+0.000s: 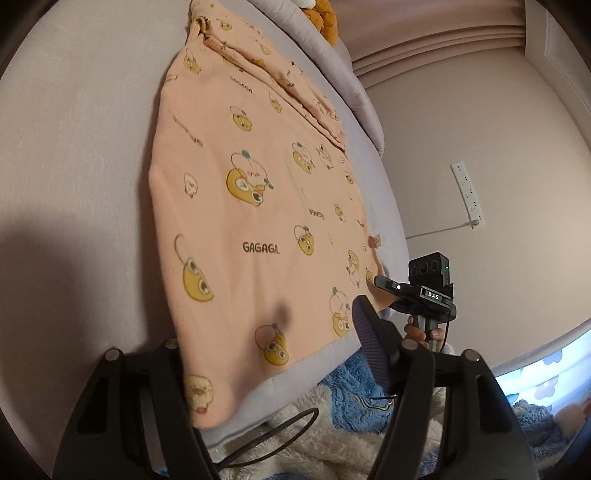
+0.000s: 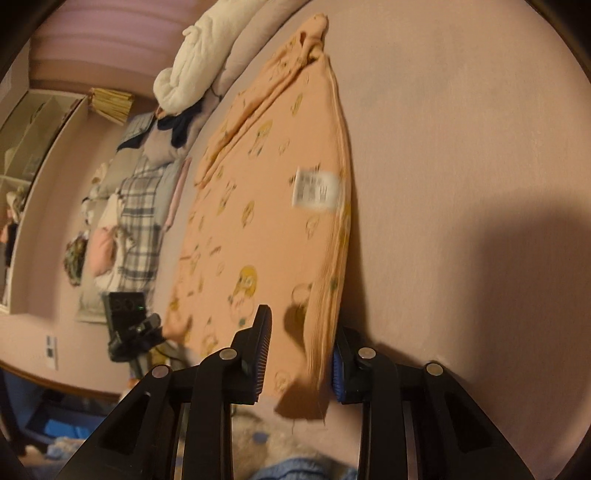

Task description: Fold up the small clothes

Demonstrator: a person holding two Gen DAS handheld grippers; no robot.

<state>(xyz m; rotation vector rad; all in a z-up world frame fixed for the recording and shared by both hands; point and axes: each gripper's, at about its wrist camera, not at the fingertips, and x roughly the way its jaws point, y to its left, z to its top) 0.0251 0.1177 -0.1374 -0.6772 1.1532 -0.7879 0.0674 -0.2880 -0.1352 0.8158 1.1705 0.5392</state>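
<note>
A peach child's garment (image 1: 236, 206) printed with yellow cartoon animals and "GAGAGA" lies flat on a pale bed sheet (image 1: 74, 155), its far end bunched. My left gripper (image 1: 273, 354) is open at the near hem; only its ridged right finger (image 1: 369, 339) shows clearly, and the cloth covers the left one. My right gripper (image 1: 384, 284) reaches the garment's right corner. In the right wrist view the garment (image 2: 266, 206) shows its white care label (image 2: 316, 192). The right gripper (image 2: 299, 354) is open with the folded edge between its fingers, the pads apart from the cloth.
A grey pillow (image 1: 332, 62) and an orange plush toy (image 1: 325, 18) lie beyond the garment. A fluffy blue and white blanket (image 1: 332, 424) and a black cable (image 1: 273, 435) lie below the bed edge. A white power strip (image 1: 467, 192) lies on the floor. Piled clothes (image 2: 136, 206) lie left.
</note>
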